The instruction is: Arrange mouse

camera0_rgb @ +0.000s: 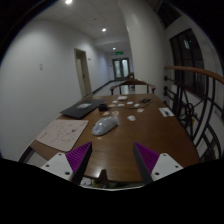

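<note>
With my gripper (107, 160) hovering over the near end of the long brown wooden table (120, 150), its purple-padded fingers (78, 158) are spread wide, holding nothing. The light grey rounded computer mouse (105, 125) sits beyond them, right beside a pale patterned rectangular mat (63, 132). Further out there's a dark closed laptop (80, 108), then scattered white papers (130, 102).

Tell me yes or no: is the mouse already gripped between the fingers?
No: the mouse lies on the wooden table ahead of the gripper, whose fingers stand open and apart from it.
</note>
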A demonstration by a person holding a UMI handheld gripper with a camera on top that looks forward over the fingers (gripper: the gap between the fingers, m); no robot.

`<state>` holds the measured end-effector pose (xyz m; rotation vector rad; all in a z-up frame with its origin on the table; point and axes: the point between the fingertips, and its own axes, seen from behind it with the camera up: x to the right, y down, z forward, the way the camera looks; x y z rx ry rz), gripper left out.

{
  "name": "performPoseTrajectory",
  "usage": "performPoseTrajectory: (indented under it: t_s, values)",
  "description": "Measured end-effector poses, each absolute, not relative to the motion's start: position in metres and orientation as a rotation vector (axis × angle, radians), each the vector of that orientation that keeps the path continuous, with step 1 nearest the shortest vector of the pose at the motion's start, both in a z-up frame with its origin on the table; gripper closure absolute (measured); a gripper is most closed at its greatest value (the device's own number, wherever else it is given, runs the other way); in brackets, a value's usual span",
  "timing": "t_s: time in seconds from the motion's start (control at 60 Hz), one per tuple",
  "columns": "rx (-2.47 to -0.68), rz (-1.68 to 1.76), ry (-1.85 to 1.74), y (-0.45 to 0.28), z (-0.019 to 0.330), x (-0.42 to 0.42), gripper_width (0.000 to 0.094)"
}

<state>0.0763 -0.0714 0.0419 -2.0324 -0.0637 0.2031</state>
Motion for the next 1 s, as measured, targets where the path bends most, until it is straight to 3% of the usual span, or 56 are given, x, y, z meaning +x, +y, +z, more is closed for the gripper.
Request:
performPoseTrajectory:
  t_s: [0.233,0.45,0.6,0.65,0.833,0.9,1.0]
  values:
    - [-2.117,0.203,-0.145,0.011,0.011,0.006,0.0098]
    - [-2.209,0.122,-0.074,0.077,-0.009,0.001,0.0083]
    - [-2.21,0.029,-0.036,0.118,-0.017,0.008,0.0126]
    - [-2.206,-0.001,-0.02,0.128,-0.017,0.013,0.0321]
    - [-2.221,0.055,0.031,0.128,-0.017,0.013,0.0588]
    - [-2.193,0.071,0.056,0.119,0.003,0.014,0.0612]
    - [-2.04,0.134,0.045,0.104,0.084,-0.019,0.0614]
